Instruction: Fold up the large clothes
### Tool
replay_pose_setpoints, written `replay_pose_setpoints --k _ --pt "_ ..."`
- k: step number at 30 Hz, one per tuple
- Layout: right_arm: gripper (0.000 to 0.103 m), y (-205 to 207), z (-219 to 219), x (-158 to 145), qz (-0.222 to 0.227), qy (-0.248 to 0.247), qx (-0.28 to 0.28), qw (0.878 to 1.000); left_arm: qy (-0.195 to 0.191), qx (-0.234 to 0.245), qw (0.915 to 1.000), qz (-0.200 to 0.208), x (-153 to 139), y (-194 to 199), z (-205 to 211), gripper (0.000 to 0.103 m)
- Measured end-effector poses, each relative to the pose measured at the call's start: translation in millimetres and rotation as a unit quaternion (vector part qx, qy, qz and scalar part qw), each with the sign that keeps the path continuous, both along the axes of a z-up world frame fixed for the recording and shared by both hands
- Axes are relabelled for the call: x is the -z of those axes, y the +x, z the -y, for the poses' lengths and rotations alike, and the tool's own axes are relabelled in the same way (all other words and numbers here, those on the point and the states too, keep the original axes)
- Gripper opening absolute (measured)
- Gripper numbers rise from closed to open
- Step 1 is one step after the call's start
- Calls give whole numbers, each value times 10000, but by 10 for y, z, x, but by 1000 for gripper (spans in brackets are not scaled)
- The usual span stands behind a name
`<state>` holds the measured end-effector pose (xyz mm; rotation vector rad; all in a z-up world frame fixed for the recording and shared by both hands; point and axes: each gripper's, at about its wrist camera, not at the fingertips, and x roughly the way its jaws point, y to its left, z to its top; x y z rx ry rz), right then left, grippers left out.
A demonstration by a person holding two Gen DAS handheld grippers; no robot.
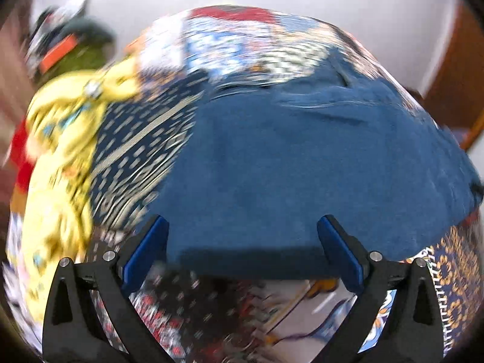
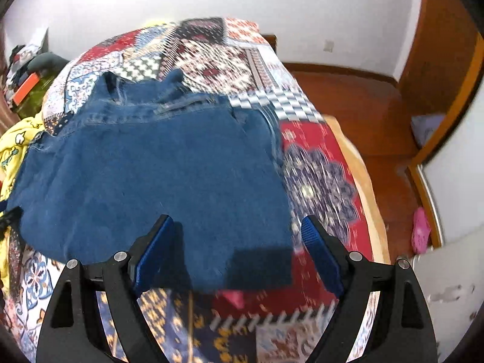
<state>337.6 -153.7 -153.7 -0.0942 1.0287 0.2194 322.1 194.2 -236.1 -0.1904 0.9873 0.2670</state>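
White walls (image 2: 272,6) and a reddish wood floor (image 2: 363,103) surround a bed covered by a patchwork quilt (image 2: 317,157) of red, navy and white printed blocks. Blue denim garment (image 2: 157,169) lies spread flat across the middle of the quilt, waistband end toward the far wall, near hem just in front of both grippers. Same garment seen from the left wrist view (image 1: 287,166), motion-blurred; seams toward the far end are visible but not sharp.

Left gripper (image 1: 242,251): jaws spread wide, blue pads either side of the near hem, nothing between them; whether the fingers touch the cloth cannot be told. Right gripper (image 2: 237,251): jaws also wide apart, positioned over the garment's near right corner, empty.

Yellow printed garment (image 1: 57,181) heaped on the quilt to the left of the denim, edge just beside it. Pink item (image 2: 420,233) on the floor at right, by a white panel. Dark clutter with an orange object (image 2: 25,89) beyond the bed's far-left corner.
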Motion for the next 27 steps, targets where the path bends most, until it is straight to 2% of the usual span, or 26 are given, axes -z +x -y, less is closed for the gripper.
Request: replay_pose_setpoints --k 4,6,10,13,15,19,20,23,25,26,27 --pt "84 -140 213 -12 -93 349 293 9989 -413 -766 9962 -24 40 -298 -350 103" --pt "84 -194 269 -35 -120 412 387 9983 -782 -1057 9912 -124 79 -436 -486 102" --pt "84 -271 286 -76 13 241 478 9986 -1468 -1275 9809 -28 152 -657 -545 102" --pt "84 -311 241 -103 93 178 415 9989 -2292 -1185 9661 107 217 -699 -532 102" --pt "84 -335 194 -136 164 172 359 9991 -2819 -1117 9528 158 258 -653 -493 102" --pt "84 -383 25 -204 362 44 135 9992 -3609 -975 9268 355 345 -470 -435 102" --pt "84 -391 -42 -222 407 12 27 9992 -3864 -969 9163 412 412 -405 -448 97" --pt "84 -403 -180 -229 477 -46 -212 9986 -4344 -1144 8924 441 628 -226 -535 76" --pt "84 -406 -257 -211 481 -89 -345 9982 -4435 -1263 8854 587 708 -150 -589 71" --pt "84 -392 -307 -192 471 -128 -416 9979 -4442 -1260 8842 704 726 -104 -615 64" --pt "84 -399 -336 -178 461 -142 -442 9979 -4346 -1216 8883 848 741 -29 -639 62"
